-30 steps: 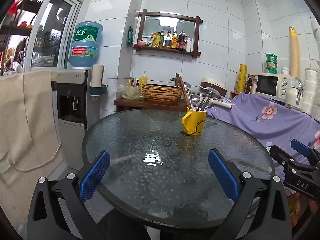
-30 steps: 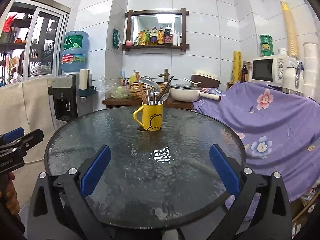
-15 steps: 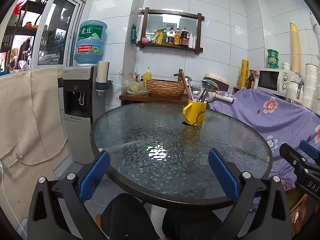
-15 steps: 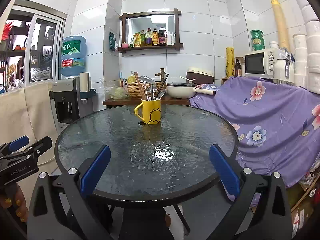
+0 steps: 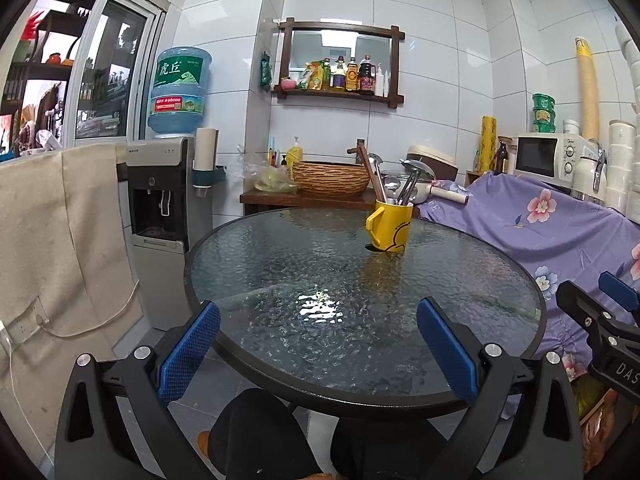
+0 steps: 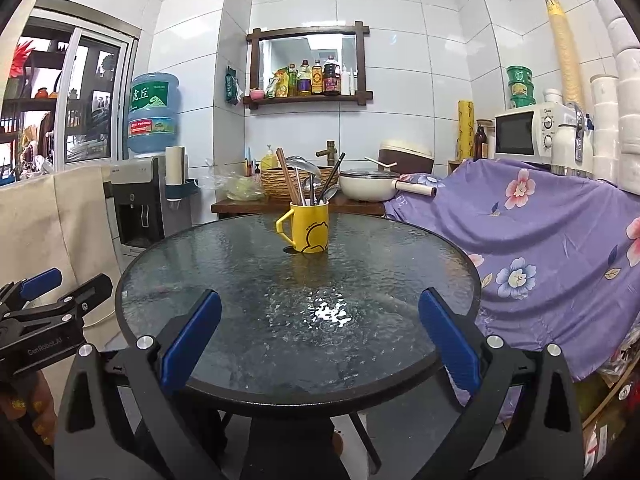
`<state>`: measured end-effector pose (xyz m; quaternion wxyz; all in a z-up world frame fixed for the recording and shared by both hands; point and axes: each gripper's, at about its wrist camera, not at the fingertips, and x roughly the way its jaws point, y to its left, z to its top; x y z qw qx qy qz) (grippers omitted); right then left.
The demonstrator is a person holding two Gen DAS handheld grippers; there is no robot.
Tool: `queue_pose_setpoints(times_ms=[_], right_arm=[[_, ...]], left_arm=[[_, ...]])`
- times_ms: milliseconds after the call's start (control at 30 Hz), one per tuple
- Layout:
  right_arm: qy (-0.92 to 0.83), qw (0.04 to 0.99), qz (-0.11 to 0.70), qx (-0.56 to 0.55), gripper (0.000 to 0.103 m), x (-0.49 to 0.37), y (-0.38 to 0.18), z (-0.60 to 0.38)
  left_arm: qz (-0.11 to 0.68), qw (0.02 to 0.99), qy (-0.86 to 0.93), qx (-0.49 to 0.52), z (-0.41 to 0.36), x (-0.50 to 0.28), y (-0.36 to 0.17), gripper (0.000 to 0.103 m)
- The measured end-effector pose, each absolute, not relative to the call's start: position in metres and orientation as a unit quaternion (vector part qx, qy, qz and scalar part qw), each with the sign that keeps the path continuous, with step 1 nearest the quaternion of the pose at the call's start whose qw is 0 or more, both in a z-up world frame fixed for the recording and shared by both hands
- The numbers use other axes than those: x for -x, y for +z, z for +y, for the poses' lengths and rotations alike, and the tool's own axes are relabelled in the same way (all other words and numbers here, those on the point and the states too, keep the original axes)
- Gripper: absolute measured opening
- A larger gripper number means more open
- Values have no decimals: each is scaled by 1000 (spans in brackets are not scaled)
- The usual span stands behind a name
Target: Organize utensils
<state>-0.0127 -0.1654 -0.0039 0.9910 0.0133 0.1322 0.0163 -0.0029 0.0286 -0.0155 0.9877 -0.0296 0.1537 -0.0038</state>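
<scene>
A yellow mug (image 5: 390, 226) (image 6: 308, 227) stands on the far side of a round glass table (image 5: 280, 264) (image 6: 380, 280). Wooden chopsticks, metal spoons and ladles (image 5: 396, 182) (image 6: 308, 178) stick upright out of it. My left gripper (image 5: 318, 346) hangs open at the table's near edge, well short of the mug, with nothing between its blue pads. My right gripper (image 6: 320, 342) is open too, empty, over the near rim. Each gripper shows at the edge of the other's view.
A water dispenser (image 5: 168, 216) stands left of the table. Behind it a wooden shelf holds a wicker basket (image 5: 330, 178) and a white pot (image 6: 368, 186). A purple flowered cloth (image 6: 540, 240) covers furniture on the right, with a microwave (image 6: 528, 134) above.
Both grippers have pulled back and away from the table, so the mug looks smaller and the table's near rim and floor now show. Both stayed open.
</scene>
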Motion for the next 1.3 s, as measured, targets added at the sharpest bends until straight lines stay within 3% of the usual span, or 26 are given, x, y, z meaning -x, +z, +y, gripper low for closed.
queue_pose_setpoints(times_ms=[1300], right_arm=[[15,992,129,-10,97,14,-1,-163]], left_arm=[[153,988,2,24,27,8,-11,96]])
